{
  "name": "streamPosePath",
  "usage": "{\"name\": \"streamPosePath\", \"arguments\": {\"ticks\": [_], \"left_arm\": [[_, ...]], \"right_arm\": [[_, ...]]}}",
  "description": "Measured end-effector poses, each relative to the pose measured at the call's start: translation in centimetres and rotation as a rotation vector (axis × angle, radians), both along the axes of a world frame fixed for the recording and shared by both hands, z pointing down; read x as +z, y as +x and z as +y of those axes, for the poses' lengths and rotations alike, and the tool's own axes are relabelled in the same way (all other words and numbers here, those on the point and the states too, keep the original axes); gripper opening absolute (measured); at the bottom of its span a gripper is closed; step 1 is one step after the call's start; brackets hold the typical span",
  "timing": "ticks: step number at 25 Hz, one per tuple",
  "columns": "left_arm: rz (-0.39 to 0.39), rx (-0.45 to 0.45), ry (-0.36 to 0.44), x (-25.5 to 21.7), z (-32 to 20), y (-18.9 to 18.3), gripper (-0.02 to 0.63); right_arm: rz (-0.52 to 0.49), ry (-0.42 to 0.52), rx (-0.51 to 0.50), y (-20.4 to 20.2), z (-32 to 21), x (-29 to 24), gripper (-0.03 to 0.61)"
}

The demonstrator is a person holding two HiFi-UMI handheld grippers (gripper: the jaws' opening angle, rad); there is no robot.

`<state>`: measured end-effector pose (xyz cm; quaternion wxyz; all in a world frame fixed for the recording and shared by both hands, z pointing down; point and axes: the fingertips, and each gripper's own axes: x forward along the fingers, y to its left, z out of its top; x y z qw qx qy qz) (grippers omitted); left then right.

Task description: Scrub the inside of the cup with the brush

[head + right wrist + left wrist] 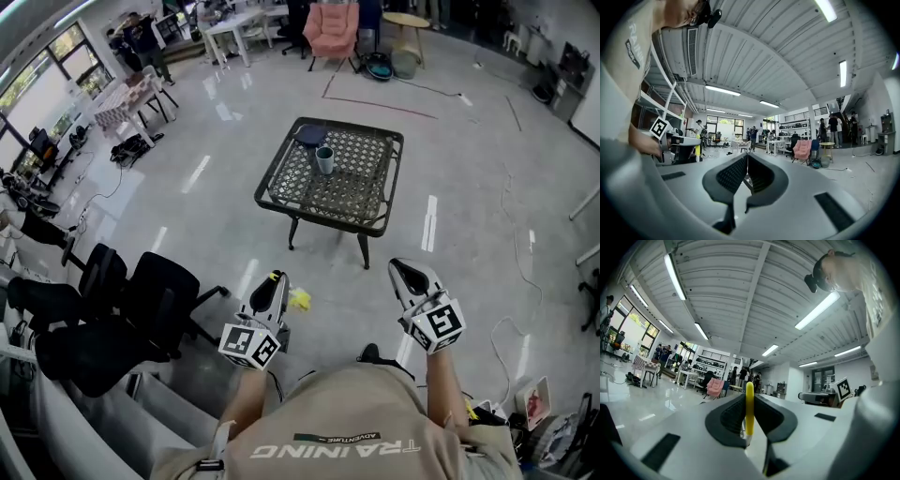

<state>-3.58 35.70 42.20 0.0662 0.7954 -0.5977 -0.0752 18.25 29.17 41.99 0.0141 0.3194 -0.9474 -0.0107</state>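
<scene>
1. Plainly not at the work yet: the cup [324, 159] stands upright on the woven-top table [277, 159], just beside a dark dish [309, 134] and well apart from both grippers.
2. Left gripper [749, 397] pinches the thin yellow brush [749, 416] by its handle, edge-on between the pads. Bristle end not readable in that view.
3. Right gripper [746, 164]: jaws pressed together, nothing between them.
4. Judgement on the cup: small, hard, smooth-walled and probably light. It is likely to skate or tip on the open weave once scrubbed. Best hold is the right gripper clamping 1 wall at the rim, or spanning the body low.
5. Judgement on the brush: light, with a stiff, narrow handle. It may twist between the pads under side load, so scrub with modest pressure.
</scene>
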Motion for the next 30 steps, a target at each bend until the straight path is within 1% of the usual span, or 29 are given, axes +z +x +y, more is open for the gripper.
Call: {"name": "streamPosePath", "arguments": {"ticks": [5, 9, 14, 18, 22, 26, 30], "left_arm": [[-0.014, -0.05, 0.023, -1.7, -3.3, 0.6, 0.058], [-0.005, -0.088, 0.015, -1.4, -6.3, 1.1, 0.057], [-0.022, -0.14, -0.002, -1.9, -8.8, 0.8, 0.058], [-0.015, -0.175, -0.008, -1.5, -9.5, 0.8, 0.058], [-0.005, -0.164, -0.015, -1.4, -10.3, 0.9, 0.058], [-0.004, -0.135, -0.007, -1.4, -11.7, 0.1, 0.058], [0.023, -0.099, -0.011, -1.3, -13.6, -0.7, 0.057]], "right_arm": [[0.013, 0.006, -0.049, 0.0, -4.7, -0.7, 0.018], [0.018, -0.03, -0.081, 0.7, -7.5, 0.1, 0.018], [0.01, -0.02, -0.09, 2.0, -10.0, 0.6, 0.018], [0.036, -0.033, -0.116, 2.3, -11.1, 1.6, 0.017], [0.032, -0.058, -0.122, 1.5, -11.9, 1.8, 0.018], [0.044, -0.055, -0.137, -0.2, -12.4, 2.0, 0.018], [0.052, -0.062, -0.115, -2.1, -13.9, 2.0, 0.018]]}}
